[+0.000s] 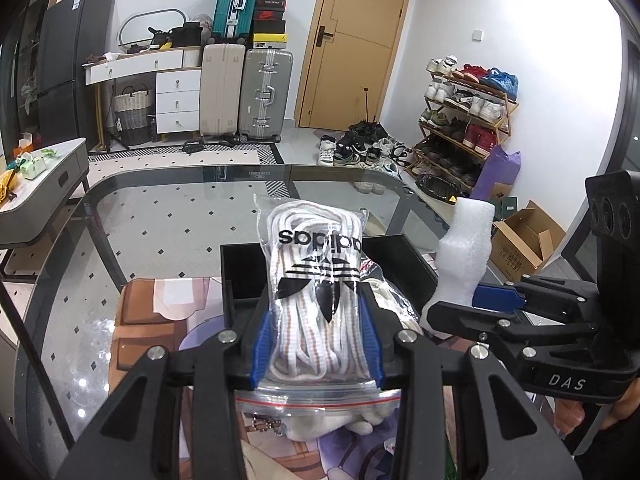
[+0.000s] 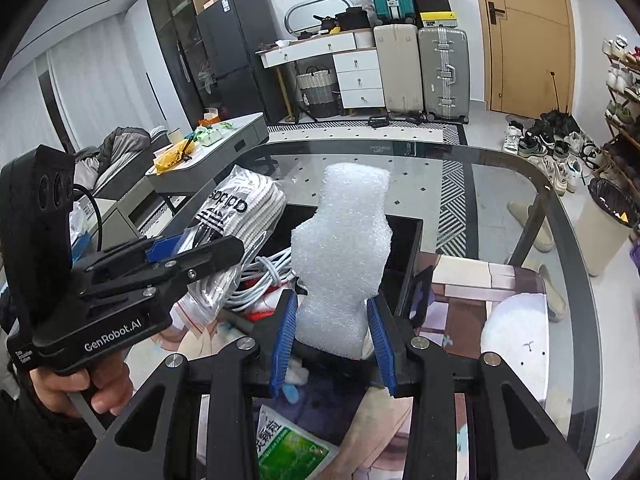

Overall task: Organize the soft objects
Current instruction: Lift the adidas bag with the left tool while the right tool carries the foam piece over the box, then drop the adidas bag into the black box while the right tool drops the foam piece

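Observation:
My left gripper [image 1: 316, 312] is shut on a clear zip bag of white laces with a black adidas logo [image 1: 318, 280], held above a black open box [image 1: 240, 272] on the glass table. The bag also shows in the right wrist view [image 2: 236, 216]. My right gripper [image 2: 332, 320] is shut on a white foam piece [image 2: 344, 264], pinched at its waist, above the same black box [image 2: 404, 256]. The foam piece also shows in the left wrist view [image 1: 466, 256], to the right of the bag. White cables [image 2: 260, 280] lie below, near the box.
A printed mat [image 1: 152, 312] covers the near part of the glass table [image 1: 168, 216]. A green packet [image 2: 292, 444] and a white round object [image 2: 516, 340] lie on the mat. Suitcases, a shoe rack and a low grey table stand on the floor beyond.

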{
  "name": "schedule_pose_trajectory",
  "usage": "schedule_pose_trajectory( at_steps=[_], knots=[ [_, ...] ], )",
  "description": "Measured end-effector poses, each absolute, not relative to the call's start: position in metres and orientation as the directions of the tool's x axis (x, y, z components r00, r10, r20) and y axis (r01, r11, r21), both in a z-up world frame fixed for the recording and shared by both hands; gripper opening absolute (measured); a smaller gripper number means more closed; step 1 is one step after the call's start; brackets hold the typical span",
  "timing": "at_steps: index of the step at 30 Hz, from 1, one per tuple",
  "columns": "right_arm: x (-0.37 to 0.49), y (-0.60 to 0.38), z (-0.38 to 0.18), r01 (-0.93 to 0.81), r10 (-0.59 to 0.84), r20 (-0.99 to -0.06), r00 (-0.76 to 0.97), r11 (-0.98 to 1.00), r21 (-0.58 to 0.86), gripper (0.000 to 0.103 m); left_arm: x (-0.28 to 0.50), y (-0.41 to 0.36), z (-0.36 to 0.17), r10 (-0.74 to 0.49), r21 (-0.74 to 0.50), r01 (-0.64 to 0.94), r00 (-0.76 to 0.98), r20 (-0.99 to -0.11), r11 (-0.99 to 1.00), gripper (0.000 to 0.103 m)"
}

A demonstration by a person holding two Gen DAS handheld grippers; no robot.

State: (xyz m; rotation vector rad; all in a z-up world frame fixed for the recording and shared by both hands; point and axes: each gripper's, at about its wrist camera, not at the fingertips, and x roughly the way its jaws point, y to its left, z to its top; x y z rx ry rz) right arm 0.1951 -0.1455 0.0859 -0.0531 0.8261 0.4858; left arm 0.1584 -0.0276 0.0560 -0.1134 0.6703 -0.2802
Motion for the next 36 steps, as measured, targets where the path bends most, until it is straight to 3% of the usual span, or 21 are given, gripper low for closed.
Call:
schedule_pose_trajectory(
  at_steps=[26,32,36],
  knots=[
    [0.242,-0.114,0.055,-0.474,0.314,-0.807,0.500,0.879,0.048,0.036,0.188,-0.037,0.029,-0.295,-0.183,0.234,0.688,-0.663,0.955,0.037],
    [0.233,-0.116,0.061,-0.481,0.316,-0.787,0.530,0.876,0.029,0.048,0.189,-0.040,0.029,-0.293,-0.171,0.242,0.682,-0.670,0.955,0.037],
    [0.225,-0.123,0.066,-0.477,0.323,-0.764,0.559,0.879,0.022,0.051,0.189,-0.041,0.030,-0.290,-0.166,0.243,0.684,-0.670,0.956,0.037]
  ],
)
